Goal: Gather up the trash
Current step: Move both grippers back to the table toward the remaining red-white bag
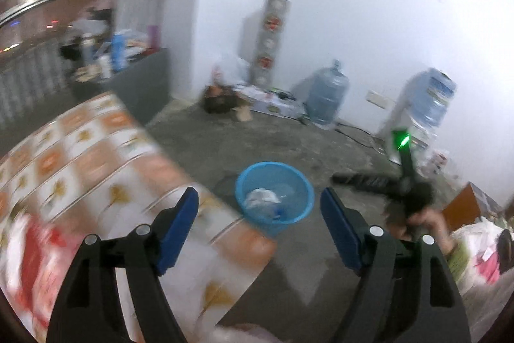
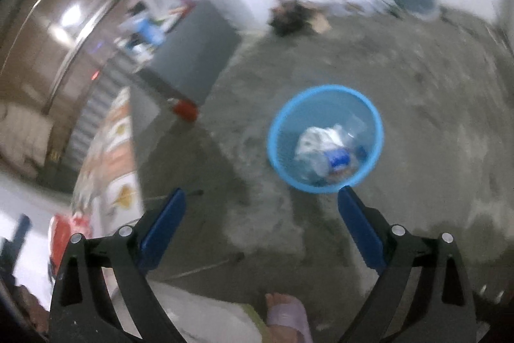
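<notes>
A blue plastic trash basket (image 1: 302,208) stands on the grey concrete floor, and also shows in the right wrist view (image 2: 279,121). It holds crumpled white paper (image 2: 310,139) and a clear bottle with a blue label (image 2: 335,159). My left gripper (image 1: 258,201) is open and empty, above the table corner with the basket ahead of it. My right gripper (image 2: 261,201) is open and empty, above the floor just short of the basket. The right gripper's body with a green light (image 1: 404,150) shows in the left wrist view. Both views are blurred.
A table with an orange and white patterned cloth (image 1: 96,169) lies at the left, with a red and white packet (image 1: 32,253) on it. Water jugs (image 1: 327,95), a dispenser (image 1: 427,108) and clutter line the far wall. A foot in a slipper (image 2: 286,317) is below.
</notes>
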